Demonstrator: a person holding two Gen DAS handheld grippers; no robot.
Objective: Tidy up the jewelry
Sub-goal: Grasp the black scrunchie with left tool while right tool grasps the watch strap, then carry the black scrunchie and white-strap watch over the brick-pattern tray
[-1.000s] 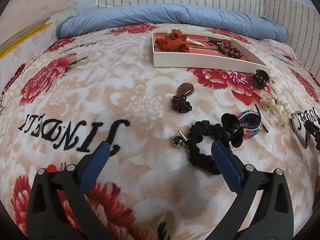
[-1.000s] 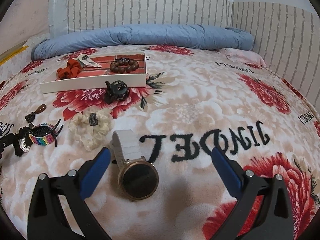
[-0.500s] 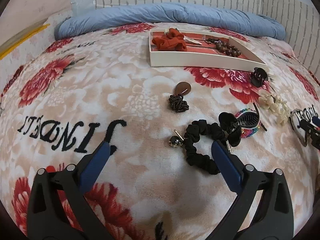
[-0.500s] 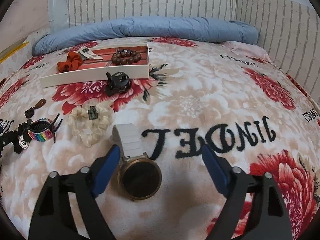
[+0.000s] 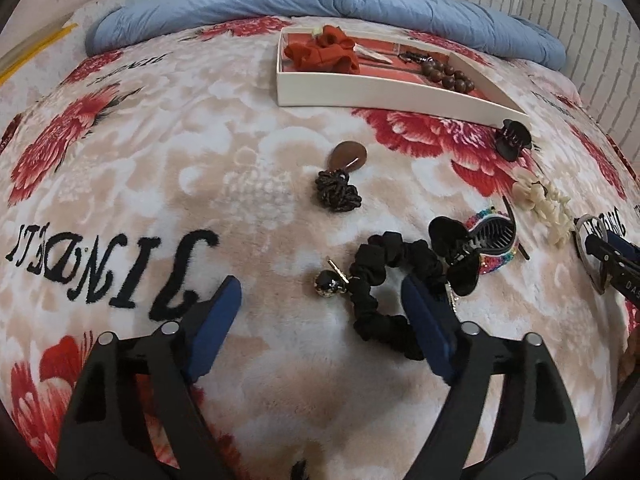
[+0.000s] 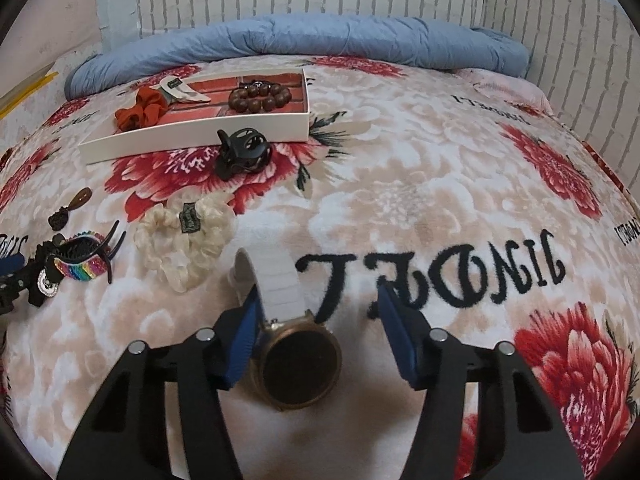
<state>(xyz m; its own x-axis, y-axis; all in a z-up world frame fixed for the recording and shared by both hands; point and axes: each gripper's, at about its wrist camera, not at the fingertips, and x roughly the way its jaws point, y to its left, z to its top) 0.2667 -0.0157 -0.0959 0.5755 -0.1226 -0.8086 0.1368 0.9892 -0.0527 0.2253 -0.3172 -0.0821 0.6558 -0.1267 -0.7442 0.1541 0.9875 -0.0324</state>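
Since 1 second ago my right gripper (image 6: pixel 316 312) has narrowed around the watch (image 6: pixel 298 354), still holding nothing; a grasp looks imminent. Left gripper (image 5: pixel 320 304) has narrowed too, open beside the black scrunchie (image 5: pixel 384 280). Only the right view shows the watch's dial, well short of the tray (image 6: pixel 192 132).

Your left hand-held gripper (image 5: pixel 322 306) covers part of the black fabric scrunchie (image 5: pixel 394 276) with its right finger. In the right wrist view, a blue finger overlaps the gold-cased round watch with white band (image 6: pixel 296 364). The flat white tray (image 5: pixel 384 98) hides the brown bead bracelet's (image 5: pixel 448 74) lower side.
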